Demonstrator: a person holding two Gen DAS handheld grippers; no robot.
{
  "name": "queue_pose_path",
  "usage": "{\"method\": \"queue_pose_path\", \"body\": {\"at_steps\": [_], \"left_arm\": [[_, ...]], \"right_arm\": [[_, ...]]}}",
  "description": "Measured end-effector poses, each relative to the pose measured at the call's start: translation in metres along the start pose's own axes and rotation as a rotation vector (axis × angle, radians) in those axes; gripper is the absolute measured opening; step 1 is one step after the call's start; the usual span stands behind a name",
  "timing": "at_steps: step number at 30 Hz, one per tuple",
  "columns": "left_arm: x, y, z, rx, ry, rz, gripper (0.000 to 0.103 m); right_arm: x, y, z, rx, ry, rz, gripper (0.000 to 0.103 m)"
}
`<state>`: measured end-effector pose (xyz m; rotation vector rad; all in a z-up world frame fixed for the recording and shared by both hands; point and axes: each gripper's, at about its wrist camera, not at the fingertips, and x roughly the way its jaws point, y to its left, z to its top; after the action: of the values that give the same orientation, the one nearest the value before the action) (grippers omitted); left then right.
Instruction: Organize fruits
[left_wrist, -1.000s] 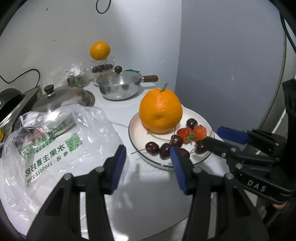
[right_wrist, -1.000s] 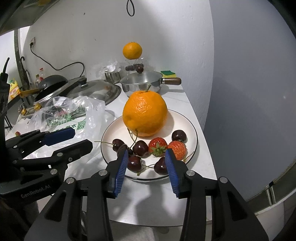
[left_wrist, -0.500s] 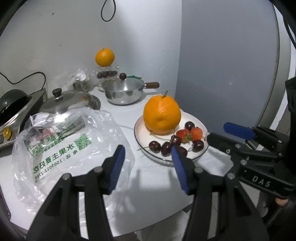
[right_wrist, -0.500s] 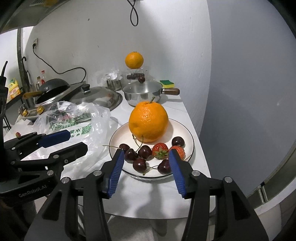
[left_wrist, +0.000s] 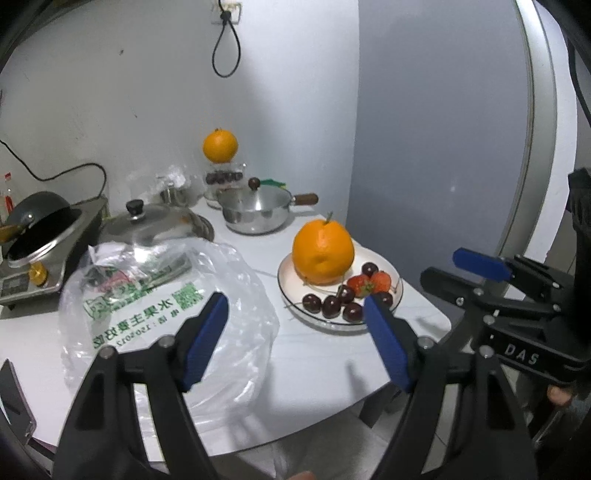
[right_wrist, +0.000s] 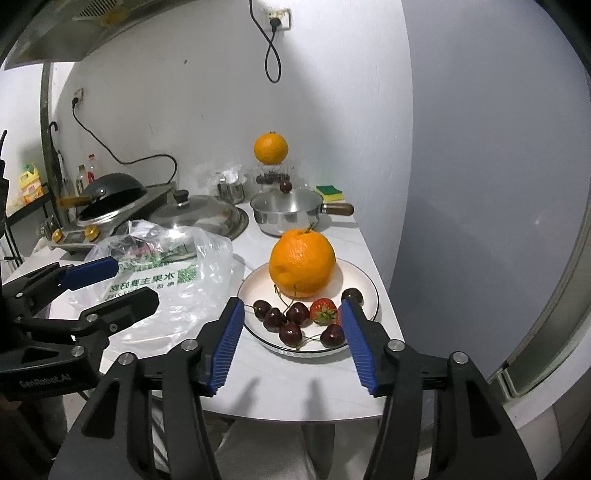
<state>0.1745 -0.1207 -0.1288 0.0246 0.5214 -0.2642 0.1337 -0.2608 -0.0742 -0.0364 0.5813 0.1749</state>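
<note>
Nearest the front edge of the white surface (right_wrist: 295, 384), the left gripper (left_wrist: 295, 332) and right gripper (right_wrist: 291, 332) hovered with jaws parted and empty, having just been opening. Beyond them, near the right edge, a plate (right_wrist: 364, 280) carried a large orange (right_wrist: 302, 267), cherries (right_wrist: 291, 332) and strawberries (right_wrist: 323, 310). A plastic bag (left_wrist: 166, 302) lay left of it. Farther back stood a saucepan (right_wrist: 288, 212).

The left gripper (left_wrist: 295, 314) hangs over the white counter (left_wrist: 314, 365), its jaws just opened wider, nothing between them; beyond, a plate (left_wrist: 393, 269) carries an orange (left_wrist: 322, 253), strawberries (left_wrist: 371, 283) and cherries (left_wrist: 331, 305); a plastic bag (left_wrist: 162, 295) lies left; the right gripper (left_wrist: 476, 273) stands right.
</note>
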Motion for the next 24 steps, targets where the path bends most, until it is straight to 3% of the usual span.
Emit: {"method": "queue_pose_path", "body": {"at_steps": [2,6,11,14,24], "left_arm": [[-0.008,0.002,0.002,0.0,-0.015,0.007,0.079],[-0.023,0.006,0.006,-0.006,-0.049,0.014,0.096],[-0.042,0.009,0.012,-0.002,-0.088,0.024,0.099],[-0.055,0.009,0.019,0.005,-0.121,0.03,0.102],[-0.093,0.012,0.035,-0.005,-0.19,0.03,0.102]], "right_arm": [[-0.006,0.002,0.001,-0.001,-0.012,-0.002,0.058],[-0.016,0.007,0.003,-0.004,-0.032,-0.006,0.061],[-0.03,0.01,0.009,-0.007,-0.066,-0.009,0.069],[-0.039,0.012,0.015,-0.011,-0.087,-0.009,0.079],[-0.069,0.026,0.037,-0.043,-0.166,-0.004,0.08]]}}
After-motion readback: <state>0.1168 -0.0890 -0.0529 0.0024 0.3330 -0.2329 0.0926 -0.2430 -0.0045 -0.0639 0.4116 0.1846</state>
